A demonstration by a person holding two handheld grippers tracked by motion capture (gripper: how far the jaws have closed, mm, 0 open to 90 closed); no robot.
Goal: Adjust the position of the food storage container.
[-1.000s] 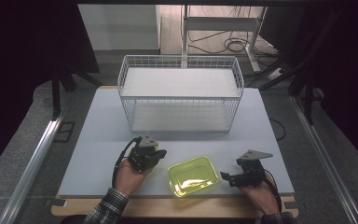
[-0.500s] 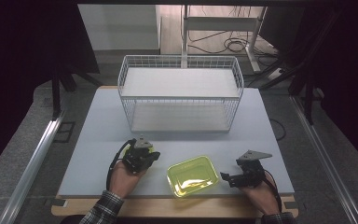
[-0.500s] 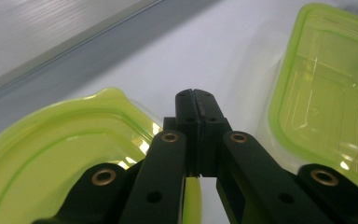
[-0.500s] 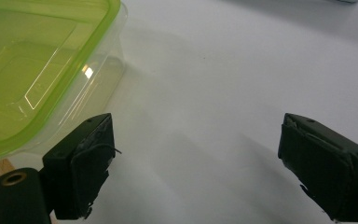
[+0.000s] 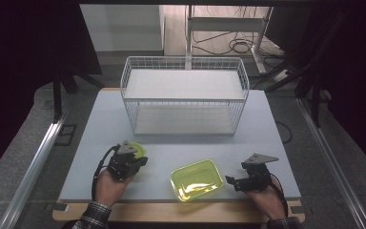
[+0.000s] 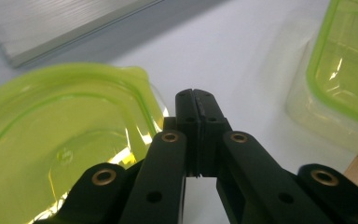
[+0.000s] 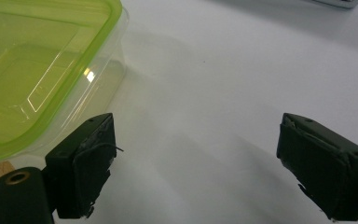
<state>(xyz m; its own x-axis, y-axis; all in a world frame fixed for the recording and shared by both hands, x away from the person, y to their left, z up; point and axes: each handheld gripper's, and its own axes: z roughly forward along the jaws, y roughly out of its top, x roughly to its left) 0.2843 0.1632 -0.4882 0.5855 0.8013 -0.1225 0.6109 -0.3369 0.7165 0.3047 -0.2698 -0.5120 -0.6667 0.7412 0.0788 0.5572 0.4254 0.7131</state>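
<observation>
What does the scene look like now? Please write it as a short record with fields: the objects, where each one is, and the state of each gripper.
table: white table
rack: white wire rack at the far middle
container: clear container with green lid on, near edge, between the two grippers
loose lid: green lid, beside the left gripper
left gripper: jaws closed; whether they pinch the lid's edge, cannot tell
right gripper: jaws open, empty, right of the container

Dim room, dark around the lit table (image 5: 124, 119). Glare glints on the tub (image 7: 42, 70). The jaws nearest the lens are soft.
</observation>
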